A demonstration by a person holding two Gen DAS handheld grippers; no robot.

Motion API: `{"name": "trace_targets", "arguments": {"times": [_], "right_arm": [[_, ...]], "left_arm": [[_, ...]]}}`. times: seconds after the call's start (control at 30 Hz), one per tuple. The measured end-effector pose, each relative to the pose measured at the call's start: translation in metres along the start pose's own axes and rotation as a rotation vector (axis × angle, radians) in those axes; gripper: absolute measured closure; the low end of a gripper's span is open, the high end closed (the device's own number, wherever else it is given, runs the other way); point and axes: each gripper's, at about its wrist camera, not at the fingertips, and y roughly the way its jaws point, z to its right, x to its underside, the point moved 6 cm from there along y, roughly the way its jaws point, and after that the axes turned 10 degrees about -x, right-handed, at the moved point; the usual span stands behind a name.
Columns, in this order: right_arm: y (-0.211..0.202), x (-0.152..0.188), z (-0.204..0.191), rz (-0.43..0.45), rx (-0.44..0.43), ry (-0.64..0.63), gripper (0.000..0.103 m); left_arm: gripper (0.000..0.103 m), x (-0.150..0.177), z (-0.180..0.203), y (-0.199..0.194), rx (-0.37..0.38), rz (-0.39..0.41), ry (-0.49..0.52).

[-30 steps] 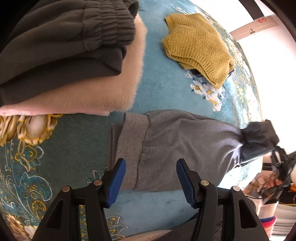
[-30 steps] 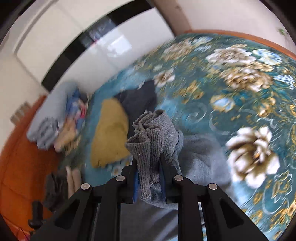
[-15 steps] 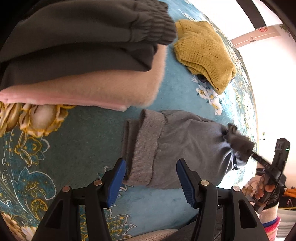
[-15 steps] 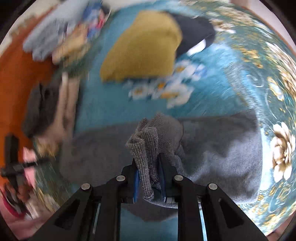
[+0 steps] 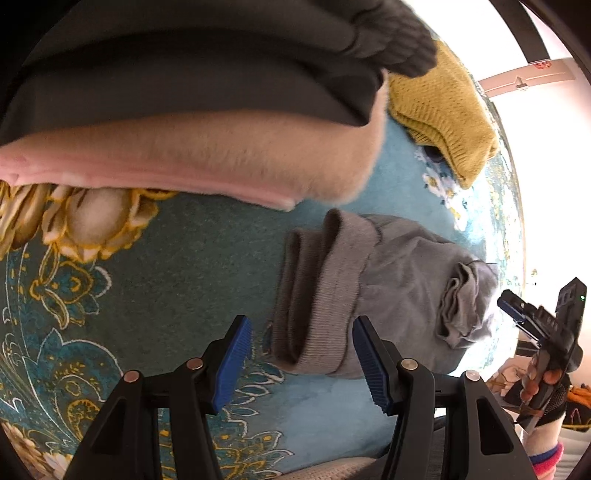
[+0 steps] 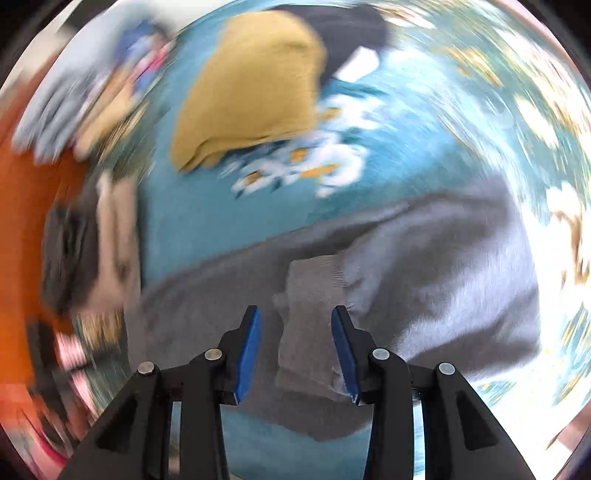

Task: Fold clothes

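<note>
A grey sweatshirt (image 5: pixel 402 277) lies on the teal floral carpet (image 5: pixel 177 280). Its ribbed hem (image 5: pixel 317 295) sits just beyond my left gripper (image 5: pixel 301 356), which hovers open with nothing between its pads. In the right wrist view my right gripper (image 6: pixel 295 350) points down over the same sweatshirt (image 6: pixel 443 280). Its jaws are opening, and a ribbed cuff (image 6: pixel 306 325) lies loose between them, folded onto the body. The left wrist view shows that bunched cuff (image 5: pixel 461 306) with the right gripper (image 5: pixel 532 317) and a hand (image 5: pixel 543 380) beside it.
A folded stack, dark grey cloth over pink fleece (image 5: pixel 192 147), rests close to the upper left of the sweatshirt. A mustard knit sweater (image 5: pixel 443 110) lies farther off on the carpet, over a dark garment (image 6: pixel 347 33). A blurred clothes pile (image 6: pixel 74 107) sits past the carpet edge.
The right gripper swung down, laid the grey cuff on the sweatshirt, and its jaws came apart off it. The left gripper sank closer to the ribbed hem.
</note>
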Motion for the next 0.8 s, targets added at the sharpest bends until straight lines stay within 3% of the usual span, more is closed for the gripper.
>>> {"name": "trace_targets", "arguments": {"times": [0.1,0.27,0.33,0.4,0.5,0.67,0.8], "right_arm": [[0.025,0.006,0.016,-0.015,-0.024,0.135,0.062],[0.053,0.022,0.033,-0.057,0.007,0.168,0.062],[0.037,0.016,0.03,0.022,-0.06,0.168,0.062],[0.017,0.01,0.027,0.116,-0.128,0.17,0.062],[-0.001,0.008,0.034,0.203,-0.184,0.209,0.061],[0.003,0.011,0.054,0.228,-0.189,0.296,0.061],[0.008,0.011,0.054,0.231,-0.188,0.309,0.061]], "left_arm": [[0.042,0.0,0.001,0.004,-0.009,-0.001,0.016],[0.041,0.0,0.004,0.009,-0.01,0.013,0.046],[0.035,-0.002,0.006,0.01,0.014,0.053,0.071],[0.023,-0.004,0.008,0.012,0.039,0.096,0.097],[0.021,-0.005,0.008,0.022,0.048,0.118,0.124],[0.02,-0.004,0.005,0.056,0.204,0.007,0.054],[0.02,-0.015,-0.003,0.059,0.315,-0.014,-0.036]]}}
